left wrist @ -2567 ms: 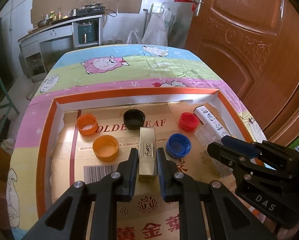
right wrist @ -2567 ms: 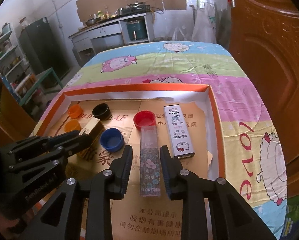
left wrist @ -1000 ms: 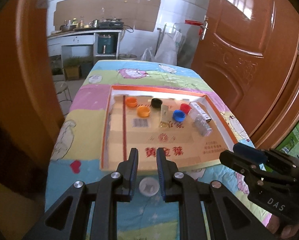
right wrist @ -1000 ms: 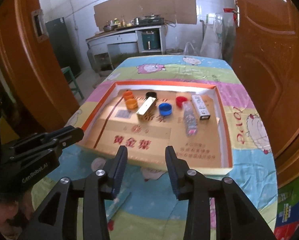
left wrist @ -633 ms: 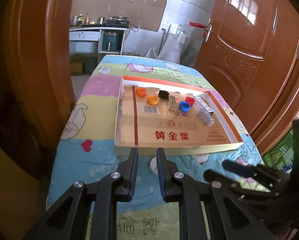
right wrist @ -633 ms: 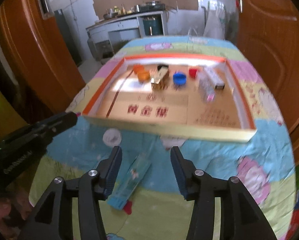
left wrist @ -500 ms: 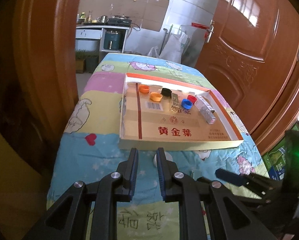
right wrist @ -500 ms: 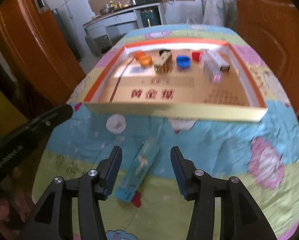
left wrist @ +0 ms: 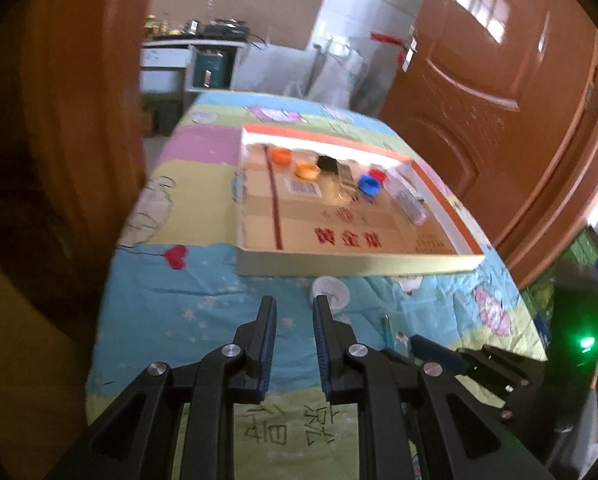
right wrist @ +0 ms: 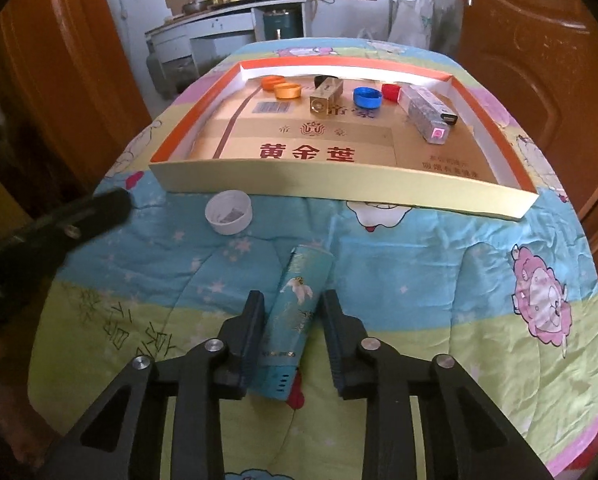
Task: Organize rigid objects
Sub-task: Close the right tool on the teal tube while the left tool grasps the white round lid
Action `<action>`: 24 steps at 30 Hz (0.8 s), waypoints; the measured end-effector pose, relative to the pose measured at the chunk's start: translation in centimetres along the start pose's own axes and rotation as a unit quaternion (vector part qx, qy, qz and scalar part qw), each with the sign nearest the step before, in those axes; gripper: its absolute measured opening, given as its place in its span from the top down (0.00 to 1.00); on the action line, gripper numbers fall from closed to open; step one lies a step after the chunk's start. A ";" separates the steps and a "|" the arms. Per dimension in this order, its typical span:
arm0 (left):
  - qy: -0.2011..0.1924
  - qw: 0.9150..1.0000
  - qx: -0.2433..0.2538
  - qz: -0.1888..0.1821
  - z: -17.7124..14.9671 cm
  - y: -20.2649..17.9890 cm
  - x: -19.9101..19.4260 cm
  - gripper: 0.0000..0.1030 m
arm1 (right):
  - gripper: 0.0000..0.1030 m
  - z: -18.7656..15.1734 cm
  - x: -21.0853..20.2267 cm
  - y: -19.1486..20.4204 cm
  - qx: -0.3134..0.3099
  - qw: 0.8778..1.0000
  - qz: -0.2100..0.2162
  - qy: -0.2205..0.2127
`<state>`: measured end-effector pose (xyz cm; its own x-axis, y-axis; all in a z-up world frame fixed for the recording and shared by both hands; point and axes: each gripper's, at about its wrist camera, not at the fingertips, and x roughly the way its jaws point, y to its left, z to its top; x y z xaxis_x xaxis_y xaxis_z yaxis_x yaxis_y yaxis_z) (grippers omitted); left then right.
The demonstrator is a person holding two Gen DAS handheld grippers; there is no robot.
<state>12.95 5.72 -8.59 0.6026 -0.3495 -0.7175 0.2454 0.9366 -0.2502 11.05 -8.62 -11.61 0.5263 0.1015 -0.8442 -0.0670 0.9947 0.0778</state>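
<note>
Right gripper [right wrist: 291, 322] jaws just closing around teal box [right wrist: 297, 316] on bedspread [right wrist: 419, 280], gap remaining at right pad; long axis toward 12–1 o'clock. Left gripper [left wrist: 293, 330] slightly spread, empty; white cap [left wrist: 330, 289] at 1 o'clock.

Black cap [right wrist: 322, 79] half hidden behind gold box [right wrist: 326, 95]; left view blurred.

Large red characters 黄金葉 run across the cardboard floor of the shallow tray [right wrist: 339, 188]; a printed barcode label [right wrist: 273, 107] sits near the tray's left side; handwritten characters on the quilt [right wrist: 439, 280] remain illegible.
</note>
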 end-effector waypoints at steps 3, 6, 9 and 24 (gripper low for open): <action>0.017 1.000 0.022 -0.012 0.0 -1.1 1.6 0.82 | 0.77 0.1 -0.4 -0.7 0.004 1.000 0.000 -0.004; 0.028 0.999 0.041 -0.017 -0.1 -2.3 2.9 0.82 | 0.77 0.1 -0.8 -1.4 0.003 1.000 -0.005 -0.012; 0.037 0.997 0.061 -0.008 -0.2 -3.5 4.0 0.82 | 0.77 0.2 -1.1 -2.0 0.005 1.000 -0.004 -0.017; 0.056 0.994 0.084 0.035 0.3 -4.7 6.9 0.71 | 0.77 0.5 -0.4 -4.1 0.020 0.999 0.020 -0.017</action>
<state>16.16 -1.13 -12.17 0.5366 -0.2703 -0.7993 0.3348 0.9378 -0.0923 11.53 -12.76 -11.37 0.5522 0.1414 -0.8216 -0.0560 0.9896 0.1326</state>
